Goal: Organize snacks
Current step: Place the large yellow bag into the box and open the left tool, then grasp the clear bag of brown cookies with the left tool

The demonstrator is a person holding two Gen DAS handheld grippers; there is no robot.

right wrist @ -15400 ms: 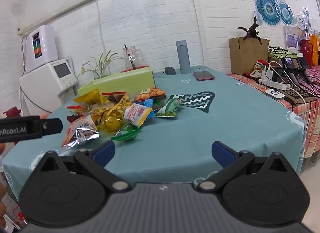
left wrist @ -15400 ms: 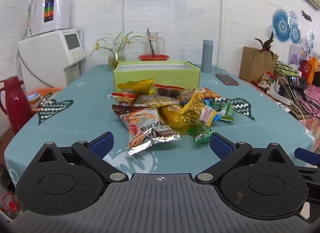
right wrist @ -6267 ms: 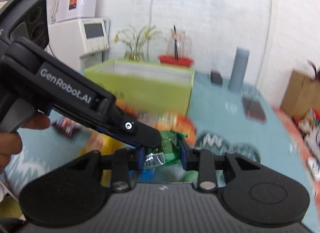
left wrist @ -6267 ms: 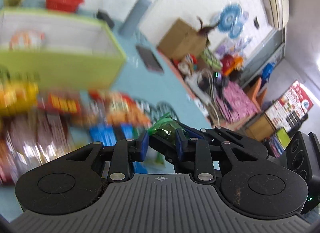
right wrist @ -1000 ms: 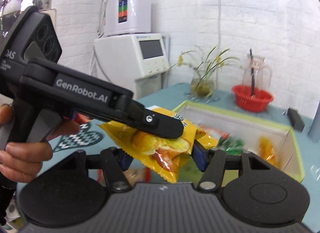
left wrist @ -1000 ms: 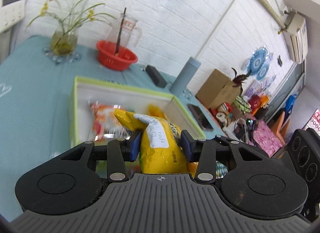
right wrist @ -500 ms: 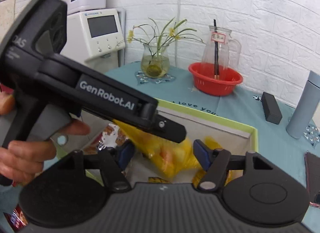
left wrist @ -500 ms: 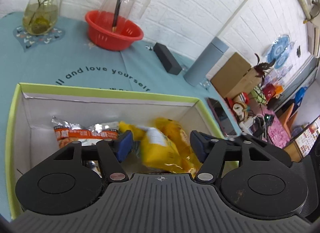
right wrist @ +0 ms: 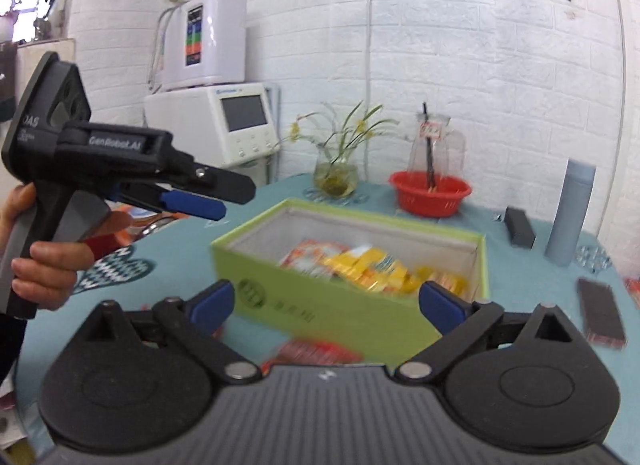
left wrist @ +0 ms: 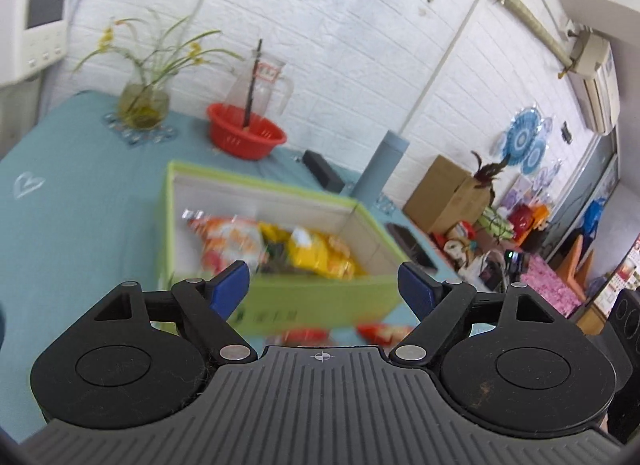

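A lime-green box [left wrist: 304, 301] stands on the teal table and also shows in the right wrist view [right wrist: 320, 305]. Orange and yellow snack packets [left wrist: 316, 253] lie inside it, blurred, and show in the right wrist view too [right wrist: 368, 265]. My left gripper [left wrist: 324, 285] is open and empty, held above and in front of the box; it also shows from the side in the right wrist view [right wrist: 212, 201]. My right gripper [right wrist: 326, 301] is open and empty in front of the box. Red snack packets [left wrist: 380, 331] lie on the table just before the box.
Behind the box stand a red basket with a glass jug [right wrist: 430, 191], a vase of flowers [right wrist: 336, 175], a grey bottle [right wrist: 570, 213] and a black case [right wrist: 518, 227]. A phone [right wrist: 600, 313] lies at right. White appliances [right wrist: 224, 121] stand at back left.
Both grippers opened and let their yellow snack packets fall into the box, then drew back and up away from it. The packets now lie in the box.
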